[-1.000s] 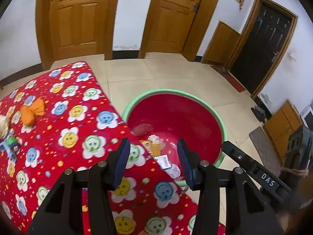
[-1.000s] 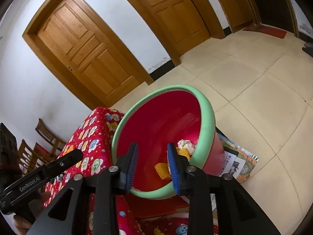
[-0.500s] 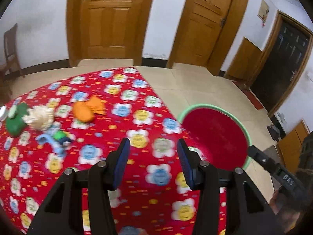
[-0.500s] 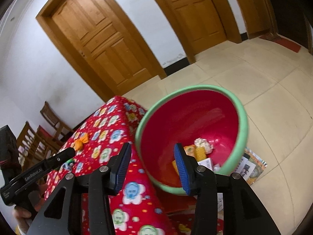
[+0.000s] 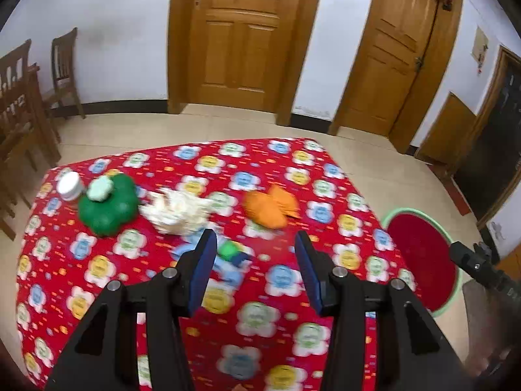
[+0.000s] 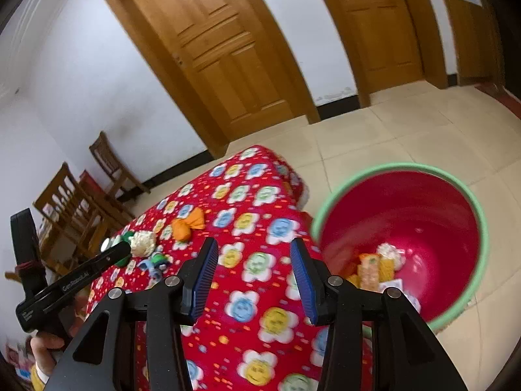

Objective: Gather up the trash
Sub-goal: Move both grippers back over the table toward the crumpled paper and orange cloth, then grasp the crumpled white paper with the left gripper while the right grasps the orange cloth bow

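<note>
White walls [image 5: 123, 32] with a dark skirting run behind two panelled wooden doors [image 5: 247, 36], centre and right of the frame. A dark door [image 5: 498, 150] stands at far right. Cream floor tiles [image 6: 390, 137] fill the middle. Wooden chairs [image 5: 65, 68] sit at the left edge.

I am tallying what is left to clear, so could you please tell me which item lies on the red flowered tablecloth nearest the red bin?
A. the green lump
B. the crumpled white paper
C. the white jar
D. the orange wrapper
D: in the left wrist view the orange wrapper lies closest to the red bin; the crumpled white paper, green lump and white jar lie farther along the tablecloth.
</note>
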The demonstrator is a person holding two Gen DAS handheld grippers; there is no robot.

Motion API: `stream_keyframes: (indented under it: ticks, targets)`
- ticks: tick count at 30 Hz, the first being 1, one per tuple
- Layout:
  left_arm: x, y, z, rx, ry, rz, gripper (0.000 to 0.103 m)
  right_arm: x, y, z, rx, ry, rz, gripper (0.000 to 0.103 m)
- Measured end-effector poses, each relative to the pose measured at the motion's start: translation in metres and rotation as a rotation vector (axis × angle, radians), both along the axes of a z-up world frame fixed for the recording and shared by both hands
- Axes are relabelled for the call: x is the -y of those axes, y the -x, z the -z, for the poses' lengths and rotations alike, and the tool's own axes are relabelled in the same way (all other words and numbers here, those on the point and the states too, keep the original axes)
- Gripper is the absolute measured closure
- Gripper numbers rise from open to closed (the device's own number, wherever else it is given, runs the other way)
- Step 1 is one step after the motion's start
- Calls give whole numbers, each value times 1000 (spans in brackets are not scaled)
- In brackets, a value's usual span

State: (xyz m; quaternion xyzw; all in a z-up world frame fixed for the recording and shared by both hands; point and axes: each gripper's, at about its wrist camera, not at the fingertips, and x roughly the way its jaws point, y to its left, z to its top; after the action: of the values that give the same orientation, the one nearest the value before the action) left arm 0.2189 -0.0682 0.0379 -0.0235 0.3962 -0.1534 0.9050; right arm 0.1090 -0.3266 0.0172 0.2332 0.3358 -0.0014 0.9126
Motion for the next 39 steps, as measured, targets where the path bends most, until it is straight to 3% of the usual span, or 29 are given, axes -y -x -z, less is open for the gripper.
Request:
stream_keyframes:
  ticks: [10, 21, 26, 31, 39]
  targets:
    - [-43, -42, 18, -31, -29, -65, 53, -58, -61, 2, -69, 47, -131, 56]
    - [-46, -77, 53, -60, -17, -79, 53, -98, -121, 27, -105, 90, -183, 55]
    - [-48, -83, 63, -45, -29, -102, 54, -106, -139, 41, -110, 87, -198, 48]
    - [-55, -87, 71, -45, 6, -157, 54, -114, -154, 53, -127, 105, -203, 48]
    - [-59, -91, 78, -62, 58, -163, 51, -130, -170, 69, -157, 125, -231, 48]
